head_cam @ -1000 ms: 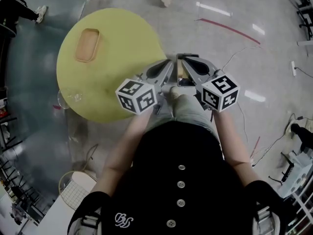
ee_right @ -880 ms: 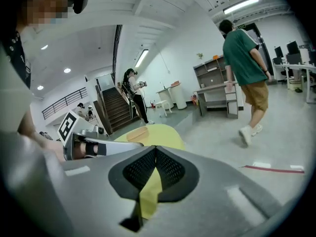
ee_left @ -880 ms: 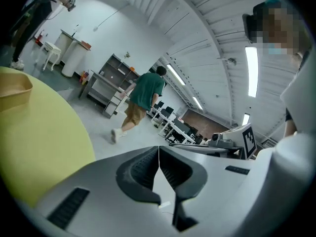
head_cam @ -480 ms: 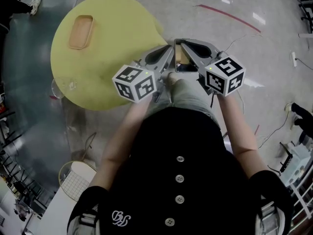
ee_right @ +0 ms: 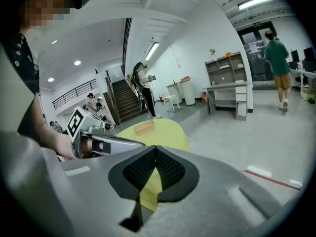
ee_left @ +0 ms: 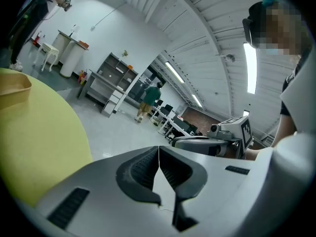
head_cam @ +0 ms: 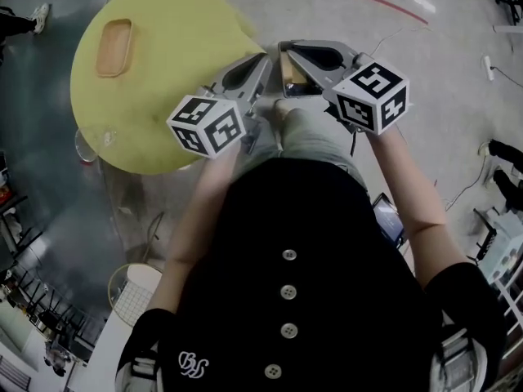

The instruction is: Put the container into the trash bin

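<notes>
The shallow tan oblong container (head_cam: pixel 113 47) lies far left on the round yellow table (head_cam: pixel 172 80), well apart from the left gripper (ee_left: pixel 158 154) and right gripper (ee_right: pixel 155 154) at its right edge, whose jaws meet on nothing, probably merely carried.

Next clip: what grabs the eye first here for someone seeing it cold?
A round yellow table fills the head view's upper left, a tan container lying on its far side. By the table's right edge the left gripper and right gripper are held close together, both shut and empty. A wire-mesh bin stands on the floor at lower left.
</notes>
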Tool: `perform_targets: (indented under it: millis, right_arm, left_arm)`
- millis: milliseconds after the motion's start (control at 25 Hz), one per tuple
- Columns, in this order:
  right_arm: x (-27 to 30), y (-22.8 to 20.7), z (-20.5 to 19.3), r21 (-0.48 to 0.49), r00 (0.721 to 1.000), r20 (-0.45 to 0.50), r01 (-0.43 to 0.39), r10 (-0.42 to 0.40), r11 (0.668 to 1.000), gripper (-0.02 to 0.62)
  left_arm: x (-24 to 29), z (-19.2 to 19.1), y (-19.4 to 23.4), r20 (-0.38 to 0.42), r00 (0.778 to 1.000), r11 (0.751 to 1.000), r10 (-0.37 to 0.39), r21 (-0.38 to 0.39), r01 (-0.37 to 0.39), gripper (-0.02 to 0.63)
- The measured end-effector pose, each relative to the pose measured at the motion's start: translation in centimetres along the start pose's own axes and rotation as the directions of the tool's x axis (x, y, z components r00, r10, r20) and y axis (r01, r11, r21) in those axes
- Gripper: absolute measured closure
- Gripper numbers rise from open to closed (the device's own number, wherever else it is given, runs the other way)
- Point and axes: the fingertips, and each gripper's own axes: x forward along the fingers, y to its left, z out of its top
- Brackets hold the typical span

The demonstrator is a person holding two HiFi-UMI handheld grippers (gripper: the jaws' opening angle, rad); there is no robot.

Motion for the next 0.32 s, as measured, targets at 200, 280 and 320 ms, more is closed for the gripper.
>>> perform_targets:
  millis: [200,280,320]
  right_arm:
    - [0.27,0.71,-0.88,-0.026,1.0,-0.027,-0.002,0.001,1.0,0.592]
    - [0.25,0.94,-1.09,-0.041,0.999,-0.032,-0.002,0.0,0.999,0.592]
    - [0.23,1.03,-1.19,-0.048,0.999,-0.035,-0.001,0.0,0.999,0.592]
  left_arm:
    - [-0.23,-0.47,0.16,-0.003,1.0,1.0,0.007,0.007,-0.007,0.592]
    - [-0.44,-0.6,0.16,0.001,1.0,1.0,0.01,0.005,-0.01,0.592]
    - [-0.53,-0.66,0.15,0.003,1.0,1.0,0.011,0.004,-0.011,0.592]
